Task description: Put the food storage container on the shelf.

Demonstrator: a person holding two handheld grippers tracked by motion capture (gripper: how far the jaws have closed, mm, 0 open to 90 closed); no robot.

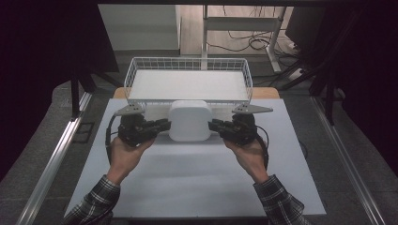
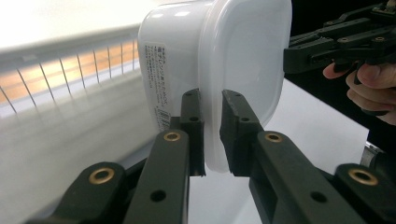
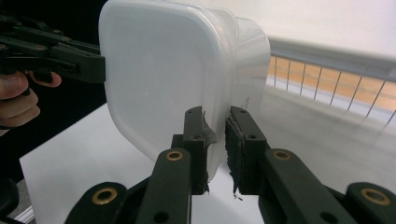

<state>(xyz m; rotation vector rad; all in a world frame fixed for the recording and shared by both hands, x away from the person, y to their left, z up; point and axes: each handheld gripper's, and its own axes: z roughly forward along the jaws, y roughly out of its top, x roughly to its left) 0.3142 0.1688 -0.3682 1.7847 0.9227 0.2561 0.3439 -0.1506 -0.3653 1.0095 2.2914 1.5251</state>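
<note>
White lidded container point(image 1: 189, 121) is gripped at its rim from both sides: left tongs point(image 1: 165, 125) and right tongs point(image 1: 213, 125) are clamped on it. It is held above the counter point(image 1: 187, 183), just before the wire basket point(image 1: 141, 65).

Lidded container point(image 1: 189, 121) sits between left gripper point(image 1: 162, 125) and right gripper point(image 1: 215, 125), above the counter point(image 1: 197, 183); wire basket point(image 1: 133, 70) directly behind it.
</note>
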